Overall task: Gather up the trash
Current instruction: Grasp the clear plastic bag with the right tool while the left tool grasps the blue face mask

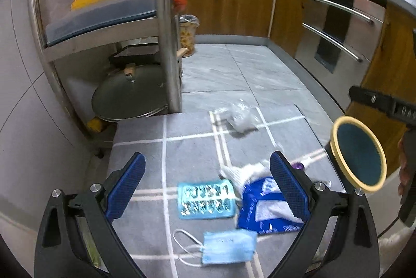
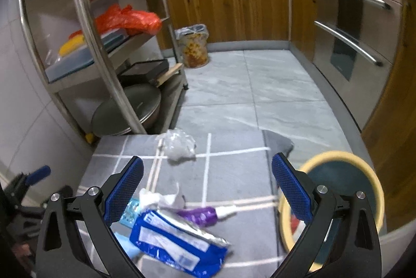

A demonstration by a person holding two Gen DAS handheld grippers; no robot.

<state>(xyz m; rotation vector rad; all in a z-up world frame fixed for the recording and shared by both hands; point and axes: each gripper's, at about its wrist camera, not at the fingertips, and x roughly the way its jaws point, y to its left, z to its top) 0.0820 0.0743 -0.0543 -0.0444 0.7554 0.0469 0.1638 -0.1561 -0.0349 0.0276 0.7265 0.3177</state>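
Observation:
Trash lies on a grey mat (image 1: 145, 132) with white lines. In the left wrist view I see a light blue blister pack (image 1: 205, 201), a blue wrapper (image 1: 267, 210), a blue face mask (image 1: 228, 246), white tissue (image 1: 244, 171) and crumpled clear plastic (image 1: 240, 117). My left gripper (image 1: 208, 185) hangs open above the blister pack, holding nothing. My right gripper (image 2: 208, 189) is open and empty above the blue wrapper (image 2: 179, 241), a purple tube (image 2: 200, 215) and tissue (image 2: 158, 200). A round bin (image 2: 364, 174) with a cream rim stands right of the mat, partly behind my right finger.
A steel rack (image 2: 85, 18) with pan lids, boxes and red bags stands on the left. A patterned waste basket (image 2: 193, 46) with a bag liner sits at the far cabinets. An oven (image 2: 351, 44) and wooden cabinets line the right. Grey tile floor (image 2: 234, 85) lies beyond the mat.

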